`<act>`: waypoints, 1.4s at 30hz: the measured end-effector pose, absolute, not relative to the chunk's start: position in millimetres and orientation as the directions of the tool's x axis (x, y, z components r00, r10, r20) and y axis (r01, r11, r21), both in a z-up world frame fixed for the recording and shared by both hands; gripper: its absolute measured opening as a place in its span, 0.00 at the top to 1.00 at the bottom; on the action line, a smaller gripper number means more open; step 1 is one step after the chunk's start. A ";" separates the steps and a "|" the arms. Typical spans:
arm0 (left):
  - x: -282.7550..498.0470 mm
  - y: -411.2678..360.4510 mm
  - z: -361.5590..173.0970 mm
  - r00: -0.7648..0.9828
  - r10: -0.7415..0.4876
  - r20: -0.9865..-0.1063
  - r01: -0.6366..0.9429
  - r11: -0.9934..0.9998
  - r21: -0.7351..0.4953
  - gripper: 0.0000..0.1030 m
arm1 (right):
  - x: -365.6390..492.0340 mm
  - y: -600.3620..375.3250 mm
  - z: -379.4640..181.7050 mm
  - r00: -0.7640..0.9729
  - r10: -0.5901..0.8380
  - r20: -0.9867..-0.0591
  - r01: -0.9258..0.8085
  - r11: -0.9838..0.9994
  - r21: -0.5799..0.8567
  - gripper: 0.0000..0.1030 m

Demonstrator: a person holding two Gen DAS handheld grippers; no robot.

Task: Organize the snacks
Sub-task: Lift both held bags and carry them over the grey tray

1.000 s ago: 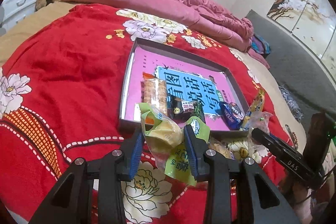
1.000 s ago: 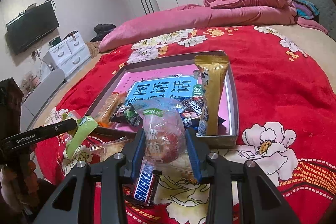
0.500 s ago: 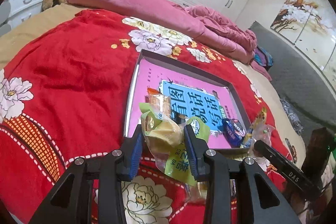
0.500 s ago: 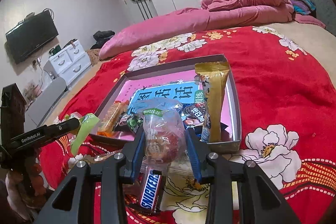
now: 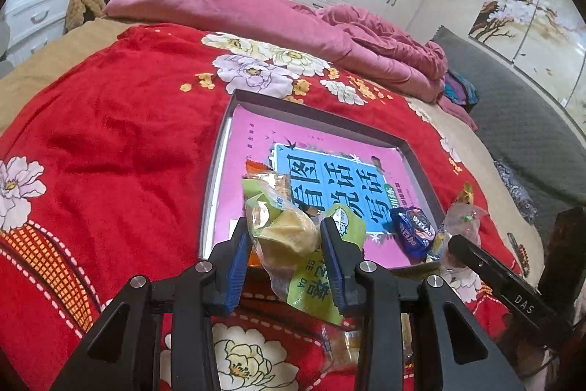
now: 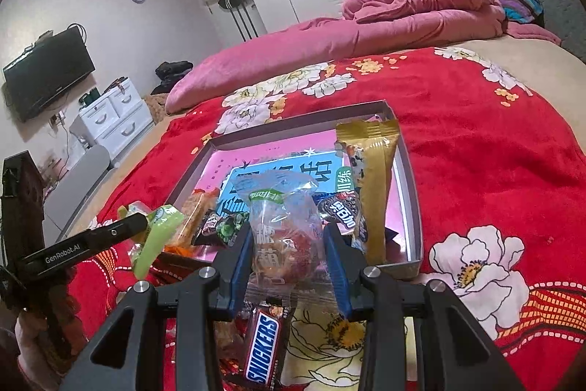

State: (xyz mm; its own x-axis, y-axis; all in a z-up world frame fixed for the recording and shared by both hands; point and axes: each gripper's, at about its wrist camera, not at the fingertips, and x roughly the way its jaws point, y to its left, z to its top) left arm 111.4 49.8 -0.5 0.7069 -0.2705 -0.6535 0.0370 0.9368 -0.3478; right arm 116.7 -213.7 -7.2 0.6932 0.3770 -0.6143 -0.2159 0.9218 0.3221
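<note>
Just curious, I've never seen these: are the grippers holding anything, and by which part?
Yes. The left gripper pinches a green snack packet across its bulging middle; the right gripper pinches a clear snack bag by its sides.

bed with red flowered blanket [image 5: 121, 120], shallow grey tray [image 5: 219, 149] lying on it, pink pillow [image 5: 205, 0] and crumpled pink quilt [image 5: 384, 50] at the far end, snickers bar [image 6: 265, 350] on the blanket near the tray's front edge

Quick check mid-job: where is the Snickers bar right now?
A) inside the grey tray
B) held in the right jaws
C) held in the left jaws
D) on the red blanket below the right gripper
D: the Snickers bar lies on the red blanket under the right gripper, whose jaws hold a clear snack bag; it is outside the grey tray.
</note>
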 end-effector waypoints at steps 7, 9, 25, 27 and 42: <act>118.1 45.6 -4.2 0.699 -0.273 -0.661 0.042 0.938 -0.343 0.62 | 120.2 -209.0 -6.4 0.695 0.378 -0.612 -0.223 0.922 0.316 0.62; 118.9 44.8 -4.7 0.698 -0.273 -0.662 0.042 0.939 -0.342 0.62 | 121.2 -208.3 -5.8 0.697 0.377 -0.611 -0.225 0.923 0.313 0.62; 135.1 27.9 -11.1 0.696 -0.251 -0.673 0.061 0.954 -0.292 0.62 | 126.1 -207.8 -7.1 0.699 0.366 -0.614 -0.215 0.927 0.308 0.62; 136.7 25.4 -11.6 0.696 -0.248 -0.673 0.068 0.957 -0.282 0.62 | 127.5 -206.3 -7.9 0.697 0.367 -0.615 -0.215 0.926 0.309 0.62; 151.5 17.1 -18.3 0.696 -0.233 -0.679 0.066 0.962 -0.263 0.62 | 141.9 -195.1 -14.0 0.685 0.372 -0.627 -0.222 0.926 0.306 0.62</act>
